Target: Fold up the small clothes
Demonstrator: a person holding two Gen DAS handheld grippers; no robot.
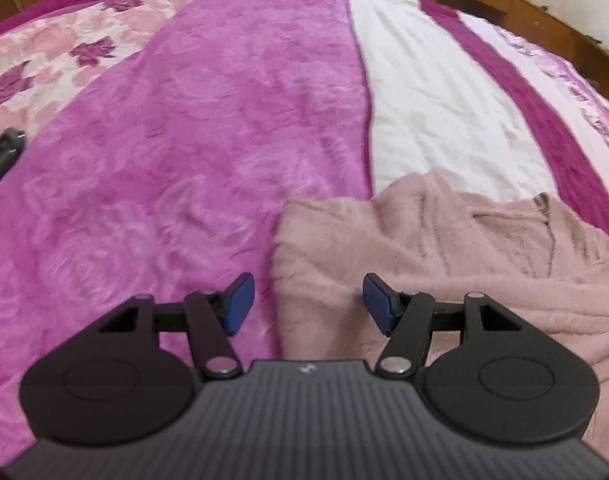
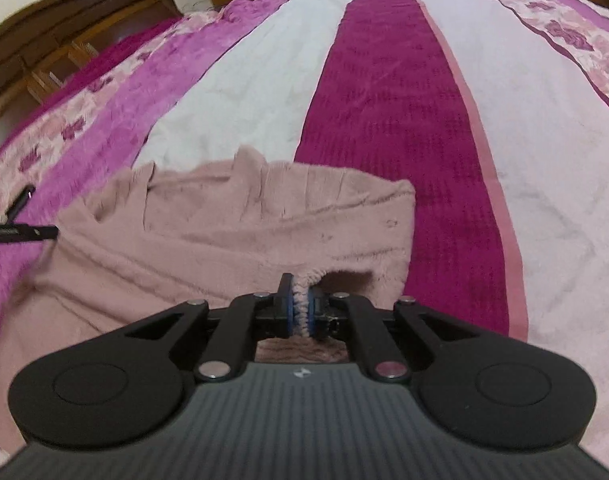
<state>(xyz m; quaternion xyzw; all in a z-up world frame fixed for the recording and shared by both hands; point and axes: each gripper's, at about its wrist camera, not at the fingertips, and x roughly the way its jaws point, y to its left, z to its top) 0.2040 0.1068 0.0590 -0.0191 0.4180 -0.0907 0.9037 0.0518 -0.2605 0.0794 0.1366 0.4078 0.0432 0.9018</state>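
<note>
A fuzzy pale pink garment lies rumpled on the striped bedspread. In the left wrist view my left gripper hovers over the garment's left edge, its blue pads apart and nothing pressed between them. In the right wrist view my right gripper is shut on a bunched fold of the pink garment near its right side, and the cloth is lifted into a small tent there. A dark part of the other gripper shows at the left edge.
The bedspread runs away in magenta, white and flowered pink stripes. A wooden headboard and cabinets stand at the far left. A dark object pokes in at the left edge of the left wrist view.
</note>
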